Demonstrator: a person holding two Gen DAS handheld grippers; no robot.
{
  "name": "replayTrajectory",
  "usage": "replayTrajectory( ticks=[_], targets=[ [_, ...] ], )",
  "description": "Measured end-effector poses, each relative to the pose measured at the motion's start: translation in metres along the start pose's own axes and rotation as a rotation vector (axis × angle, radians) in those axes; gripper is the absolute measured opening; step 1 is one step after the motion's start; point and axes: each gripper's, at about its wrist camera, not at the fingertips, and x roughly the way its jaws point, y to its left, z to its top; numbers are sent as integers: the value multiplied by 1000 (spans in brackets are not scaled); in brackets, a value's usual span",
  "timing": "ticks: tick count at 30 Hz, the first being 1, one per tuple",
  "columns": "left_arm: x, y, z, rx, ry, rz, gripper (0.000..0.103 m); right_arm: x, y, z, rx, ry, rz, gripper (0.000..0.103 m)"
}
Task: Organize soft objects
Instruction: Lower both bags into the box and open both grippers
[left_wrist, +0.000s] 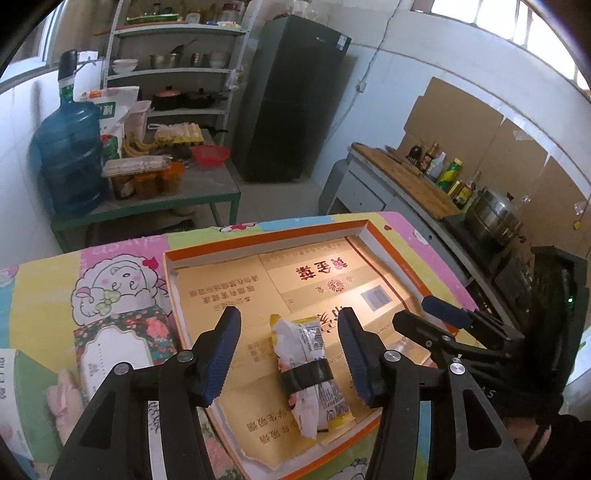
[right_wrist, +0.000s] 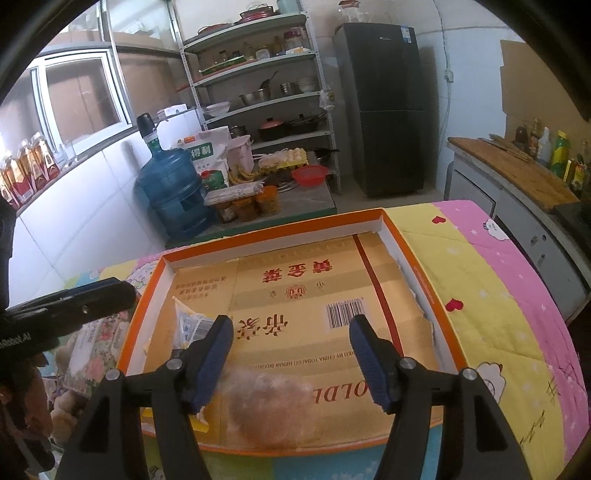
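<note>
A shallow orange-rimmed cardboard tray (left_wrist: 258, 242) (right_wrist: 273, 226) lies on the cartoon-print cloth. In it lies a white and yellow snack packet (left_wrist: 314, 373) (right_wrist: 192, 325) with a black band round its middle. My left gripper (left_wrist: 290, 325) hangs open above it, one finger on each side, neither pad touching it. A soft clear bag with something pale and fluffy inside (right_wrist: 273, 410) lies at the tray's near edge. My right gripper (right_wrist: 291, 325) (left_wrist: 412, 310) is open over that bag, both pads clear of it.
A floral tissue pack (left_wrist: 118, 343) (right_wrist: 92, 343) lies on the cloth left of the tray. Behind stand a low table with a blue water jug (left_wrist: 70, 158), a shelf rack, a black fridge (left_wrist: 291, 99) and a counter with bottles and a steel pot (left_wrist: 493, 218).
</note>
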Motion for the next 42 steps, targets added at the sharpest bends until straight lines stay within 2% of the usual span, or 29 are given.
replayTrajectory(
  ticks=[7,8,11,12,15,24,37,42],
  targets=[
    [-35,5,0,-3,-59,-23,56,-21,10,-1,14,-23,-6,65],
    [-41,6,-1,-3,-67,-26,59,-25,14,-1,13,-28,-8,65],
    [-61,10,-2,-3,-92,-36,75,-39,25,-2,10,-45,-10,65],
    [-69,11,-3,1,-109,-35,76,-44,29,-2,8,-52,-10,65],
    [-94,17,-8,11,-159,-9,77,-57,44,-4,-2,-70,-8,65],
    [-158,43,-23,19,-234,86,77,-86,88,-20,-12,-82,22,65],
    [-240,98,-57,-16,-316,120,77,-126,153,-49,-55,-86,56,65],
    [-263,120,-81,-32,-345,167,77,-130,173,-61,-76,-70,68,65]
  ],
)
